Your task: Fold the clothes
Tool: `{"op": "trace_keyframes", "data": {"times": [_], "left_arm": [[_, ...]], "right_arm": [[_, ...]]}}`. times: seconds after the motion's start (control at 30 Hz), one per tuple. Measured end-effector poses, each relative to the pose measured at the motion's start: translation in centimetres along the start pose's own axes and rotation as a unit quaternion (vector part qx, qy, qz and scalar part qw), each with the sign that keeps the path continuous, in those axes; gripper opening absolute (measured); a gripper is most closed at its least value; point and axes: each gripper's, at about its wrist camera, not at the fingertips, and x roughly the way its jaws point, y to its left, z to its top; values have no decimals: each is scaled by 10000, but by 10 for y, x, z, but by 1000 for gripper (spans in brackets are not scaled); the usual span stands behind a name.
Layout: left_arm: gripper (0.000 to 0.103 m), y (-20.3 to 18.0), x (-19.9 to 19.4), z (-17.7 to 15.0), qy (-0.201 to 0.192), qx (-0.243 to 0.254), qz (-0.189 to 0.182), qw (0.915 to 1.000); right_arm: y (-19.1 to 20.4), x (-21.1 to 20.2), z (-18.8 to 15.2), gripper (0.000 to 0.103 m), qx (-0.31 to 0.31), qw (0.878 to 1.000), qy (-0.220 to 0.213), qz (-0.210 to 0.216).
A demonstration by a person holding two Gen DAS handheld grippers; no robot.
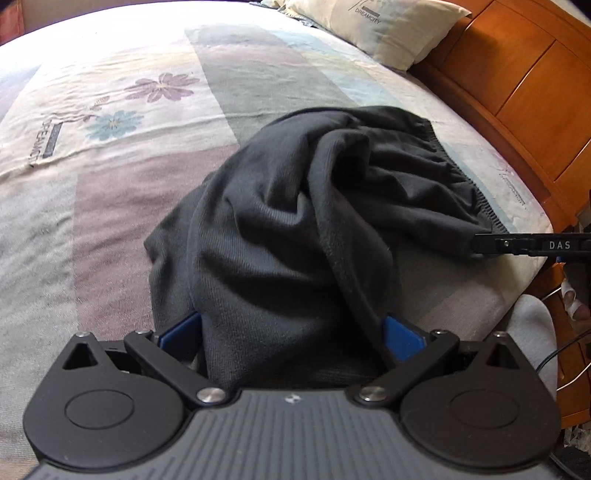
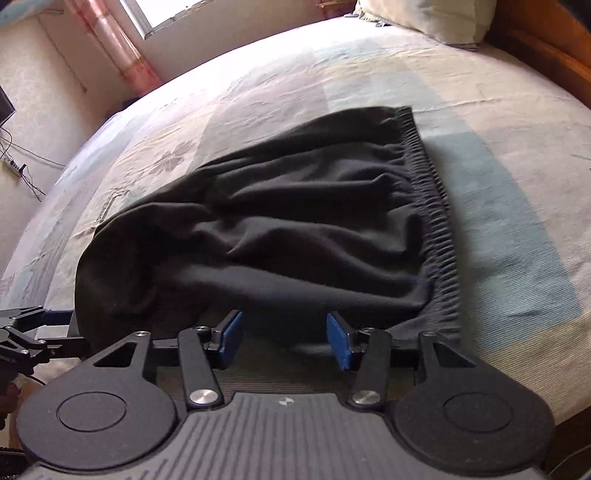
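A black garment [image 1: 295,206] with a gathered elastic waistband [image 2: 436,221] lies crumpled on the bed. My left gripper [image 1: 291,325] is shut on a thick bunch of it; the cloth fills the wide gap between the blue pads [image 1: 402,336] and rises in taut folds towards them. My right gripper [image 2: 284,325] stands open at the garment's near edge by the waistband corner, and its pads [image 2: 340,339] do not press on the cloth. Seen from the left wrist, the right gripper [image 1: 480,243] reaches in from the right. The left gripper [image 2: 22,332] shows at the left edge of the right wrist view.
The bed sheet [image 1: 110,147] has pastel blocks and flowers. A pillow [image 1: 388,29] lies at the head, against a wooden headboard [image 1: 517,74]. A socked foot [image 1: 532,332] stands beside the bed. A window with a pink curtain [image 2: 110,37] is beyond the far side.
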Motion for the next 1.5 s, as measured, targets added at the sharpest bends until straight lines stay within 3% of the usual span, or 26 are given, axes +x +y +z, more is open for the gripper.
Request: {"op": "trace_keyframes", "data": {"times": [0.07, 0.23, 0.3, 0.37, 0.5, 0.6, 0.67, 0.73, 0.97, 1.1, 1.2, 1.33, 1.43, 1.5], "left_arm": [[102, 3, 9, -6, 110, 16, 47, 9999], [102, 3, 6, -19, -188, 554, 3, 9983], [102, 0, 5, -20, -76, 791, 129, 9968], [102, -1, -1, -18, 34, 806, 354, 9961], [102, 10, -20, -17, -336, 728, 468, 9957], [102, 19, -8, -12, -76, 650, 531, 9964], [102, 19, 0, -8, 27, 660, 318, 9973], [102, 16, 0, -1, -120, 759, 217, 9968], [103, 50, -8, 41, -505, 975, 1437, 9835], [103, 82, -3, 75, -521, 1053, 2143, 9697], [102, 101, -4, 97, -614, 821, 2433, 9645], [102, 91, -24, 101, -852, 529, 1726, 9799], [102, 66, -32, 83, -699, 776, 1016, 9893], [102, 43, -33, 66, -569, 1040, 739, 9902]], "right_arm": [[7, 10, -4, 55, 49, 9999, 59, 91], [22, 23, -8, 55, 27, 9997, 116, 192], [25, 24, -9, 56, 59, 9996, 96, 251], [27, 23, -10, 56, 94, 9995, 70, 294], [29, 18, -14, 59, 119, 9994, 33, 327], [32, 18, -15, 60, 113, 9993, 69, 355], [37, 18, -16, 60, 80, 9992, 71, 384], [43, 16, -17, 61, 13, 9992, 64, 394], [56, 8, -12, 65, -233, 9993, -23, 303], [57, 7, -9, 67, -234, 9992, -61, 331], [60, 8, -9, 67, -227, 9992, -46, 330], [66, 7, -12, 68, -276, 9990, -35, 347], [68, 8, -12, 69, -267, 9989, -18, 381], [70, 9, -12, 69, -280, 9987, -4, 415]]}}
